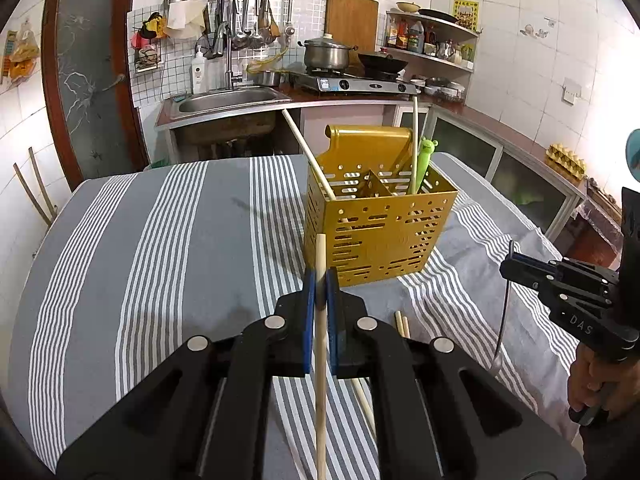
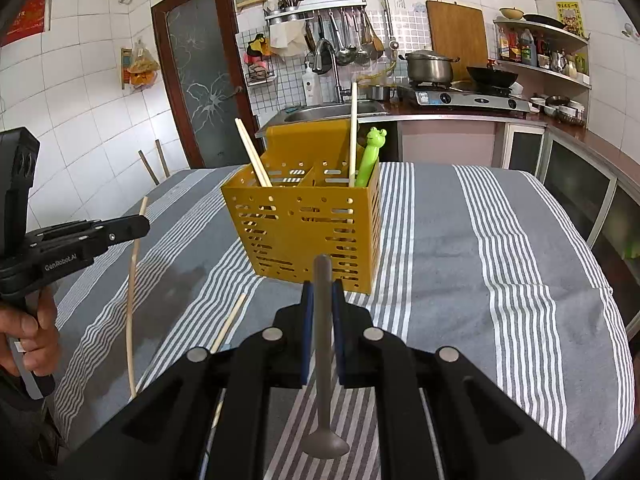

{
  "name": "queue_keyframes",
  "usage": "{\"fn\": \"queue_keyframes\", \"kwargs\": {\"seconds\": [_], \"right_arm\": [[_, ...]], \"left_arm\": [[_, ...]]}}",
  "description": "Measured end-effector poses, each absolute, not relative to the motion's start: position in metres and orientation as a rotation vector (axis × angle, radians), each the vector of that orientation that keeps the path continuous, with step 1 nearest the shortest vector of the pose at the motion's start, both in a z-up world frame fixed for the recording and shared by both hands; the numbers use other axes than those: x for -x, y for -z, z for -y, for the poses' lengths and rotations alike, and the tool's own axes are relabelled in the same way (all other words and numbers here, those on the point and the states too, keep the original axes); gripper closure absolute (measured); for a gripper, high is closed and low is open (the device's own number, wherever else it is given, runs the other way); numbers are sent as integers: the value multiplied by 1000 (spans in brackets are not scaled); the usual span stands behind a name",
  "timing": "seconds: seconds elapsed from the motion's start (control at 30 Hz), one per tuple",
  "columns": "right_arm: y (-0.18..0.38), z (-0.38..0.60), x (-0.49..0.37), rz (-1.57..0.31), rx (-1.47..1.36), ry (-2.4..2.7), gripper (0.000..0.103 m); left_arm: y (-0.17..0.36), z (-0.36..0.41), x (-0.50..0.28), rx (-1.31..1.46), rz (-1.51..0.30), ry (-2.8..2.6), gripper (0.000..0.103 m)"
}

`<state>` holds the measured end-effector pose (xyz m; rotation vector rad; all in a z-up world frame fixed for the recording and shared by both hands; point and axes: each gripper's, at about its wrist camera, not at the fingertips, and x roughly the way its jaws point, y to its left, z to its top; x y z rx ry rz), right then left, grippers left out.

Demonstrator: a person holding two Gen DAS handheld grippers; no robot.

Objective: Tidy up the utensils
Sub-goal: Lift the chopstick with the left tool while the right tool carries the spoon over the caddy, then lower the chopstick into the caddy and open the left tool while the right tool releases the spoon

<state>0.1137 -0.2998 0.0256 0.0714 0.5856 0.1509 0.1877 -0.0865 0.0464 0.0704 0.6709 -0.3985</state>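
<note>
The perforated yellow metal caddy point(image 1: 378, 232) on the striped cloth already holds chopsticks and a green frog utensil point(image 1: 425, 162), while the left gripper point(image 1: 320, 280) pinches a pale wooden chopstick point(image 1: 320, 380), the right gripper point(image 2: 322, 292) a grey metal spoon point(image 2: 323, 340), and loose chopsticks point(image 1: 402, 324) remain.

The pale wooden chopstick point(image 1: 321, 380) runs off the left wrist view's bottom edge. The perforated yellow metal utensil caddy point(image 2: 304, 232) hides its contents' lower ends. The grey metal spoon point(image 2: 322, 344) shows only edge-on, bowl shape unclear.
</note>
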Motion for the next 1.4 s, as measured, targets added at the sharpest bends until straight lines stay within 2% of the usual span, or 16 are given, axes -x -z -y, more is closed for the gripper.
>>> {"fn": "queue_keyframes", "kwargs": {"seconds": [0.87, 1.4], "right_arm": [[-72, 299, -107, -443, -42, -152, 94], [-120, 295, -117, -358, -12, -161, 94]], "left_arm": [[-79, 81, -186, -48, -592, 405, 99], [-140, 99, -191, -66, -462, 439, 99]]}}
